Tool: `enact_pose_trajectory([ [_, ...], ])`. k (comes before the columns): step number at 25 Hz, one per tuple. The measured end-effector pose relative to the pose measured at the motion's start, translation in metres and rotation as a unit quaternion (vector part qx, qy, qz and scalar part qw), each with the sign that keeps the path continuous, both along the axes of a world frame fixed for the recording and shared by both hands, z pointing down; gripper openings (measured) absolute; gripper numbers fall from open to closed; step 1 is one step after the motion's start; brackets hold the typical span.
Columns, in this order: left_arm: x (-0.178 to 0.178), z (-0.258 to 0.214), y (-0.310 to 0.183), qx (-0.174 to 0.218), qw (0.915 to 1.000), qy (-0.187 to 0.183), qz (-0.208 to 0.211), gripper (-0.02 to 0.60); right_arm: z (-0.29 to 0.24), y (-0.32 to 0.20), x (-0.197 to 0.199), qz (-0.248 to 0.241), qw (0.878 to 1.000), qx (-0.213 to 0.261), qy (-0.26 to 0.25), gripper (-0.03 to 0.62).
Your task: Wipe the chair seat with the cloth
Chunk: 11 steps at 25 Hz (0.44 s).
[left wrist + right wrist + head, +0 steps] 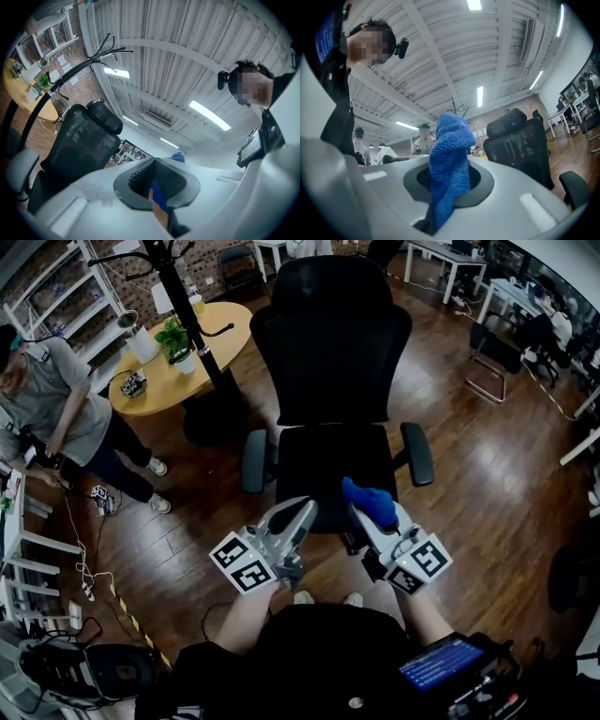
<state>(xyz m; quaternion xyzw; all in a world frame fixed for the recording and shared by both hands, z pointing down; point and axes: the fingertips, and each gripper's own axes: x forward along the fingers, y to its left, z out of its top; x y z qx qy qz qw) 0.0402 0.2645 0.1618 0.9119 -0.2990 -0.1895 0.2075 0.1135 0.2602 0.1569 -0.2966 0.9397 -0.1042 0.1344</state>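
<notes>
I can't see the front edge of the chair seat [333, 465] from the head view, because both tongs sit over it. The right gripper [373, 517], over the seat's front right part, has its tips buried under the blue cloth [368, 501]. I cannot tell whether the cloth touches the seat or hangs just above it. Both gripper views tilt up at the ceiling [454, 51], so neither shows the seat surface beneath the jaws.

In the right gripper view the jaws are clamped on the cloth [450, 159], which bunches above the pads and trails down between them. The left gripper [300, 514], over the seat's front left part, has its jaws pressed together but for a thin slit and grips nothing. A sliver of blue shows through that slit in its own view.
</notes>
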Motion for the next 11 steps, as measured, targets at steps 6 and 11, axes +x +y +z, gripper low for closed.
enact_pose_trajectory([
  [6,0.0077,0.0014,-0.0027,-0.002,1.0,-0.003,0.005,0.002,0.0017,-0.0019,-0.0001,-0.004,1.0,-0.005,0.004,0.037],
  [11,0.0076,0.0003,-0.0035,-0.006,0.9999,-0.006,0.013,0.002,0.0003,-0.005,-0.0062,-0.006,1.0,-0.007,0.006,0.037],
])
